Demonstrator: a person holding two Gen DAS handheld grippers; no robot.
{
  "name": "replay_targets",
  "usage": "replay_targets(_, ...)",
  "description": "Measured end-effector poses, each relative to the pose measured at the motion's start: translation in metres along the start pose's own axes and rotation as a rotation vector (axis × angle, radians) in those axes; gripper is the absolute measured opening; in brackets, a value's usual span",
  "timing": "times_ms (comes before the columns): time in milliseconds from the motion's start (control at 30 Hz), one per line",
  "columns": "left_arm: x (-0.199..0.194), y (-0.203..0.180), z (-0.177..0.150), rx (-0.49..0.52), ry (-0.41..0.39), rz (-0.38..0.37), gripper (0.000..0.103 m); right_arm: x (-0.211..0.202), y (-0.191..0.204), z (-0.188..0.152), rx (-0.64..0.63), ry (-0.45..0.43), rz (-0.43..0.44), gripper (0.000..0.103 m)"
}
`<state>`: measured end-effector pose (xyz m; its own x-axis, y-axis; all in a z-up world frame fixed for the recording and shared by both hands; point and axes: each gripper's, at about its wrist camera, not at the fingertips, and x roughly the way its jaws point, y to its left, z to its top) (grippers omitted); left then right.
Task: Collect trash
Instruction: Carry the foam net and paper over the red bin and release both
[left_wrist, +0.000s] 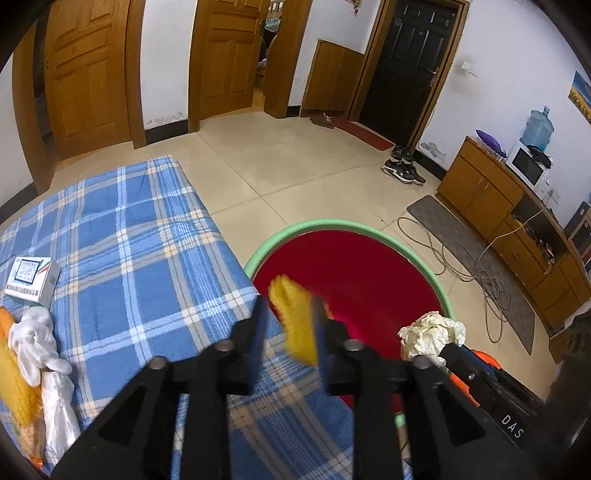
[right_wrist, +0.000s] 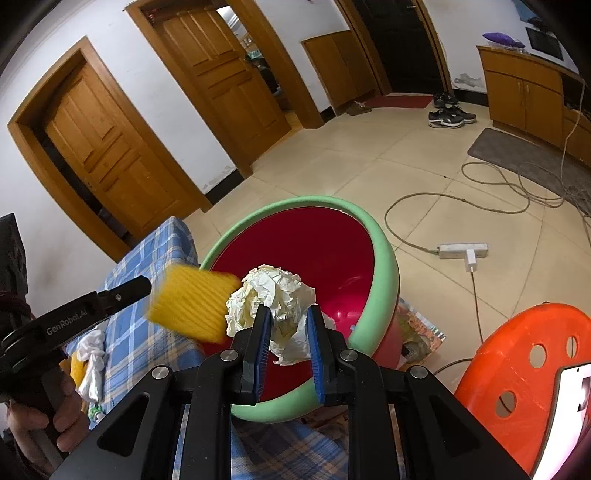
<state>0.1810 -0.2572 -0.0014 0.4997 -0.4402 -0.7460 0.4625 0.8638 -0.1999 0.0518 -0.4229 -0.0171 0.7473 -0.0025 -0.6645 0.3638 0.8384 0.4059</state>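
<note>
A red basin with a green rim (left_wrist: 369, 227) (right_wrist: 384, 258) stands beside the blue plaid table (left_wrist: 129, 229). My left gripper (left_wrist: 288, 314) is open; a blurred yellow ribbed wrapper (left_wrist: 295, 321) (right_wrist: 192, 302) hangs between its fingers over the basin's near edge. My right gripper (right_wrist: 286, 325) is shut on a crumpled white paper ball (right_wrist: 271, 299) (left_wrist: 430, 334), held above the basin. More trash lies on the table: white plastic (left_wrist: 37, 343), an orange-yellow wrapper (left_wrist: 14, 376) and a small box (left_wrist: 33, 280).
An orange plastic stool (right_wrist: 524, 373) stands at the right. Cables (right_wrist: 480, 199) and a power strip (right_wrist: 463, 251) lie on the tiled floor. Shoes (right_wrist: 450, 114), a grey mat (right_wrist: 517, 151) and a wooden cabinet (left_wrist: 498, 206) are farther off.
</note>
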Motion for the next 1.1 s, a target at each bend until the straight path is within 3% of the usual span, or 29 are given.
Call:
replay_targets(100, -0.001, 0.002, 0.000, -0.009, 0.001, 0.013, 0.033, 0.001, 0.000, 0.001, -0.002, 0.003, -0.001, 0.022)
replay_targets(300, -0.008, 0.012, -0.003, -0.037, -0.010, 0.044, 0.049, 0.004, 0.004, 0.000, -0.008, 0.015, 0.003, 0.029)
replay_targets(367, -0.011, 0.016, -0.004, -0.049, -0.007, 0.051, 0.049, 0.004, 0.004, 0.000, -0.003, 0.012, 0.005, 0.034)
replay_targets(433, -0.015, 0.020, -0.006, -0.063, -0.005, 0.055, 0.049, 0.002, 0.004, -0.001, 0.001, 0.005, 0.008, 0.049)
replay_targets(500, -0.020, 0.024, -0.008, -0.074, -0.007, 0.057, 0.049, 0.000, 0.004, -0.001, 0.010, -0.002, 0.019, 0.056)
replay_targets(1100, -0.076, 0.054, -0.038, -0.147, -0.035, 0.120, 0.055, -0.030, 0.036, -0.012, -0.030, -0.014, 0.066, 0.058)
